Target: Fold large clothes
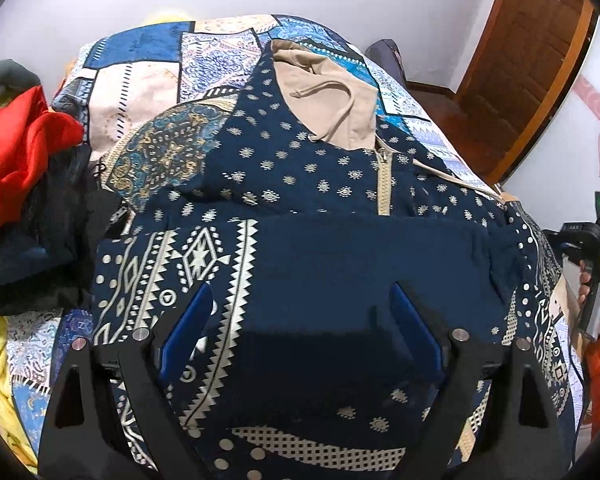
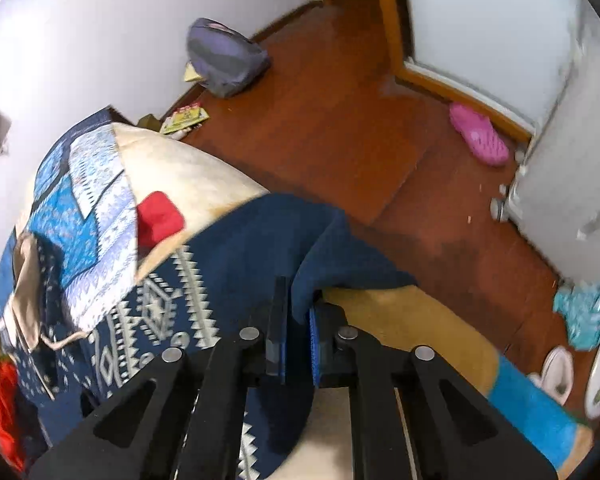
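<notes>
A large navy hoodie [image 1: 320, 184] with white tribal patterns, a beige hood [image 1: 332, 92] and a beige zipper lies spread on the bed. Its lower part is folded up over the body. My left gripper [image 1: 300, 304] is open, hovering just above the folded navy panel, blue pads on both sides. My right gripper [image 2: 298, 312] is shut on the navy sleeve edge of the hoodie [image 2: 260, 248] at the bed's right side, lifting the cloth. The right gripper and the hand holding it also show in the left wrist view [image 1: 592, 248].
The bed has a blue patchwork cover [image 1: 188, 60]. A pile of red and dark clothes [image 1: 16, 152] lies at the left. On the wooden floor are a grey backpack [image 2: 224, 56], a pink slipper [image 2: 480, 134] and white bowls [image 2: 556, 368]. A wooden door [image 1: 528, 60] is at the right.
</notes>
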Demonstrator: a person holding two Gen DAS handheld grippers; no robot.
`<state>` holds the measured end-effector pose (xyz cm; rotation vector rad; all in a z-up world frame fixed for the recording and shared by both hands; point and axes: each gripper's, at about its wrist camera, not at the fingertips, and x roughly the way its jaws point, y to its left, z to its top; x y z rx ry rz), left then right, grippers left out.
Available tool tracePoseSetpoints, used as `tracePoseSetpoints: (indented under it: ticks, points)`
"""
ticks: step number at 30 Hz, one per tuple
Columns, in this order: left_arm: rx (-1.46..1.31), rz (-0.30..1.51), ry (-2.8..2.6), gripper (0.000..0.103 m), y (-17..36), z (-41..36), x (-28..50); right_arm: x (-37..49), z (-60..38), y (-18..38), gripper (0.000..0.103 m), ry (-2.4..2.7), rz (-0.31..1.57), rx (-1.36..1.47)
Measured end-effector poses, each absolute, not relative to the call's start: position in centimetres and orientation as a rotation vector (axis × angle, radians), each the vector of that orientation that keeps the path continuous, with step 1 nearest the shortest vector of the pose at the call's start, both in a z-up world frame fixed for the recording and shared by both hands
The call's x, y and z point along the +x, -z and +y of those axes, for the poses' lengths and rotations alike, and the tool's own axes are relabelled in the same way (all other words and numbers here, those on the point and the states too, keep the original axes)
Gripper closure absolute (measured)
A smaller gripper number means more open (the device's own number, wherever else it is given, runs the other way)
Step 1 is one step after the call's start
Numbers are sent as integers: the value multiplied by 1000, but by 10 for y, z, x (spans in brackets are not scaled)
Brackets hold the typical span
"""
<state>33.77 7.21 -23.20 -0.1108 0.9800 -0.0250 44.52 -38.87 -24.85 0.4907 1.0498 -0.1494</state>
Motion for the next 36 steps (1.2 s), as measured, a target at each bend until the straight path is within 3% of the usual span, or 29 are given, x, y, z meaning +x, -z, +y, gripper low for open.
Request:
tracePoseSetpoints:
  ticks: [13, 17, 27, 31, 36]
  points:
    - [-92, 910, 22, 13, 205, 82, 310, 385, -257, 97, 96, -278, 742, 146]
    - [-77, 892, 24, 13, 197, 85, 298, 367, -206, 110, 96, -429, 815, 91]
    - [-73, 901, 39, 13, 196, 90, 271, 364, -157, 211, 91, -443, 1228, 15]
    - [-61, 908, 47, 13, 198, 86, 265, 353, -159, 206, 77, -447, 1279, 11]
    - [-63, 907, 55, 13, 199, 80, 264, 344, -180, 168, 63, -421, 1175, -18]
